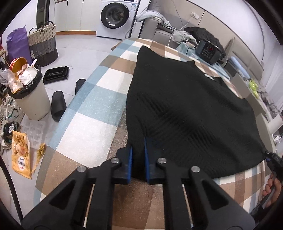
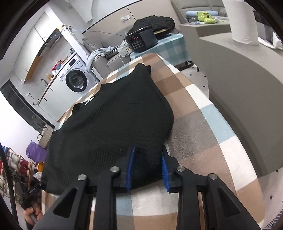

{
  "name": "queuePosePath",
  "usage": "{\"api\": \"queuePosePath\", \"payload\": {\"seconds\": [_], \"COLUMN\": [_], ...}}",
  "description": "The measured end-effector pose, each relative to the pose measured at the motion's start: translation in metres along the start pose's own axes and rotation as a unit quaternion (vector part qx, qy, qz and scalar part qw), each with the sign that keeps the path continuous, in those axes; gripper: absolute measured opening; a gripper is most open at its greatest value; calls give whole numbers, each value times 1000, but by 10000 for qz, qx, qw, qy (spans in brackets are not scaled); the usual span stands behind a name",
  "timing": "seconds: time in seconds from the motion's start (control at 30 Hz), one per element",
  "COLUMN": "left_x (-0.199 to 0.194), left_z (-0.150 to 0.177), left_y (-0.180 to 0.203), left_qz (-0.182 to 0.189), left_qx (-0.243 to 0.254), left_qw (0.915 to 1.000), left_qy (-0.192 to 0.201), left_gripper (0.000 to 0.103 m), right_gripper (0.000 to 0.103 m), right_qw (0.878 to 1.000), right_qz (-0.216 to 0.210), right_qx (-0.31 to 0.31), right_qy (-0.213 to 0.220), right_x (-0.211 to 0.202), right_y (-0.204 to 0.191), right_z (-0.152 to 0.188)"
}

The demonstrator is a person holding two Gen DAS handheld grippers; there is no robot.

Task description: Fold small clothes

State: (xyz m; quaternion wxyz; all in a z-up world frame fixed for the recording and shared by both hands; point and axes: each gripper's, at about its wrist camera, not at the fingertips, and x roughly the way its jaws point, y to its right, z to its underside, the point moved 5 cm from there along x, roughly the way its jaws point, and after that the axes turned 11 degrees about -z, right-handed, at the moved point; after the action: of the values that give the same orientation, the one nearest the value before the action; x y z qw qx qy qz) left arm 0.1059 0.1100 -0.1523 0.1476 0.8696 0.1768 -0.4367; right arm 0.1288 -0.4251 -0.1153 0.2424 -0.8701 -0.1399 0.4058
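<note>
Left claw (image 1: 138, 155) sits low at the near hem of the black top (image 1: 176, 106), blue pads drawn close with a fold of dark knit pinched between them. Right claw (image 2: 147, 166) is at the other near corner, pads spread wider, fabric lying between them but not yet squeezed (no real grip there, by my read). The top lies flat across the checked desk (image 1: 92, 127), near hem toward us, shoulders away.

Here's the risk: lift now and only the left corner comes up, so the hem skews and the fold lands crooked. The right side could also catch just the upper layer, leaving the lower one dragging. The knit looks loose and stretchy, so a hard pull may bunch it or slide the whole top off the desk's near edge. The checked cover itself might get nipped along with the cloth and ride up.

Further out, on the floor, an orange snack bag (image 1: 20, 155) carries print, too small to read. A dark cooker (image 2: 141, 41) beyond the desk shows a red display and buttons, nothing legible. The washer (image 1: 114, 16) at the back has a label strip on top, unreadable from here.
</note>
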Motion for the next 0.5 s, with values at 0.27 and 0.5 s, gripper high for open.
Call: {"api": "queuePosePath", "payload": {"seconds": [0.27, 0.5], "left_x": [-13, -27], "left_z": [12, 23], "left_y": [-20, -35], "left_qz": [-51, -34], "left_qx": [-59, -131], "left_qw": [10000, 9999], "left_qy": [-17, -63], "left_gripper": [6, 6], "right_gripper": [7, 7], "right_qw": [9998, 9997], "right_qz": [10, 13], "right_qx": [-104, 43], "right_qy": [-172, -240], "right_x": [-15, -27], "right_y": [-5, 0], "right_z": [17, 27]}}
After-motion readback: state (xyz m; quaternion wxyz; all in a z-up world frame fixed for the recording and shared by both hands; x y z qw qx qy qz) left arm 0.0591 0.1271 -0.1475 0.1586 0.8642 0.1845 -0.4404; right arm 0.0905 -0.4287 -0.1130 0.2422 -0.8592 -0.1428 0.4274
